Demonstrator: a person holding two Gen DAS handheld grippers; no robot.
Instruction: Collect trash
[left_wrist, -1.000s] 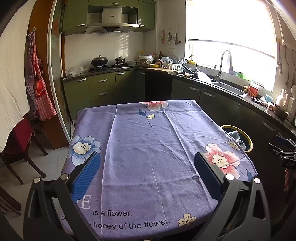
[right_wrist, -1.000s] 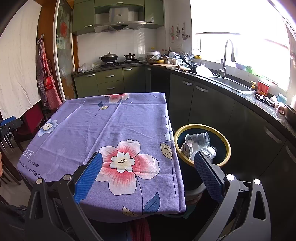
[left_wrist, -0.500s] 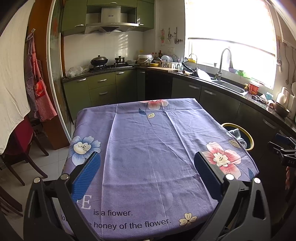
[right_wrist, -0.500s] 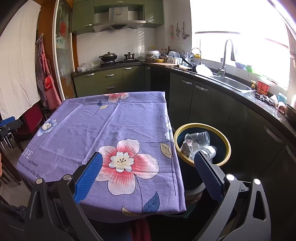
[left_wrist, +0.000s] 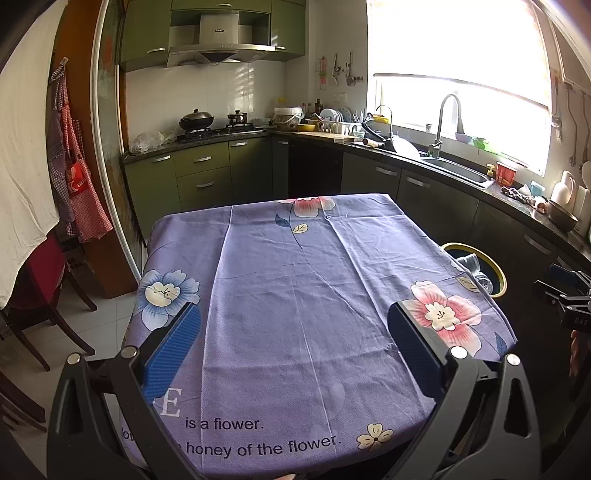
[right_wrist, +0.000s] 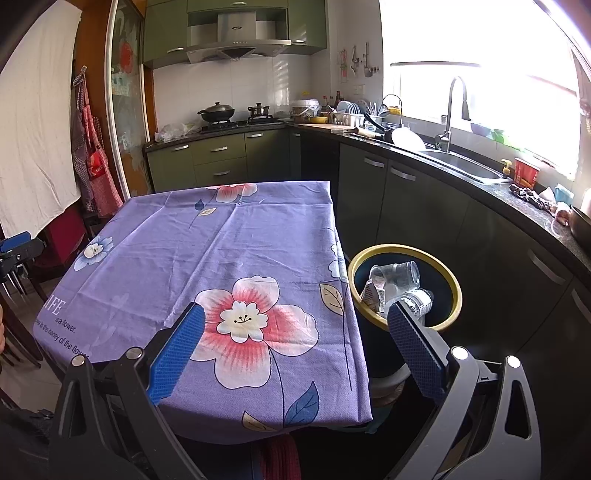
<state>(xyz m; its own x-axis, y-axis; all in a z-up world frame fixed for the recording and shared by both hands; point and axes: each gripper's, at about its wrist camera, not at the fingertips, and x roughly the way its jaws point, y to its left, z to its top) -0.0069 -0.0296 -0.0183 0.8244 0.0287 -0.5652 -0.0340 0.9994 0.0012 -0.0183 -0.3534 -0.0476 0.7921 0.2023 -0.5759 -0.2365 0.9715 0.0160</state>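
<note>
1. Purple cloth with printed flowers covers the table (left_wrist: 295, 295) in my left wrist view; I see no loose item on this cloth
2. My left gripper (left_wrist: 293, 343) hangs over the near edge of the table, its two blue pads wide apart, and nothing is between them
3. In the same view, the trash bin (left_wrist: 496, 275) with a yellow rim stands on the floor just beside the right edge of the table, partly hidden behind the cloth; something clear shows inside it
4. At the far right I see the black frame of my other tool (left_wrist: 567, 299), apart from the table
5. In the right wrist view, my right gripper (right_wrist: 295, 341) is above the near right corner of the table (right_wrist: 221, 251), over the big pink flower; its jaws also stand wide apart and hold nothing
6. Here the trash bin (right_wrist: 456, 291) is clear to see, just right of the table, in front of the dark cabinets (right_wrist: 424, 221)
7. The trash lies inside the bin: a clear plastic cup (right_wrist: 397, 273) on its side, a crumpled wrapper (right_wrist: 371, 295) at the left, and a clear bottle (right_wrist: 419, 301) partly behind my right finger pad
8. The sink (right_wrist: 461, 166) is on the counter under the bright window, well apart from the bin
</note>
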